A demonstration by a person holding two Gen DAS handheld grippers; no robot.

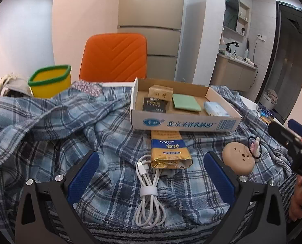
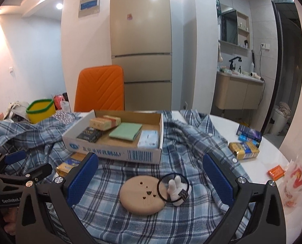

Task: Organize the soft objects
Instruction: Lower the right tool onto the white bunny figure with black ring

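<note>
A cardboard box [image 1: 183, 123] [image 2: 114, 151] sits on a blue plaid cloth [image 1: 49, 126] [image 2: 191, 142] and holds a green folded cloth [image 1: 186, 102] [image 2: 126, 132], a tissue pack [image 1: 216, 108] [image 2: 149, 139] and small packets. My left gripper [image 1: 151, 168] is open over a coiled white cable [image 1: 149, 191] and a gold packet [image 1: 168, 150]. My right gripper [image 2: 151, 172] is open around a tan round pad [image 2: 142, 196] [image 1: 238, 158] with a black hair tie and white bunny charm [image 2: 174, 189] [image 1: 254, 147].
A yellow bin with a green rim [image 1: 50, 82] [image 2: 41, 110] stands at the back left. An orange chair [image 1: 114, 58] [image 2: 100, 88] is behind the table. Gold and blue packets [image 2: 245, 146], an orange packet [image 2: 276, 171] and a plastic bag [image 2: 297, 179] lie on the white table at right.
</note>
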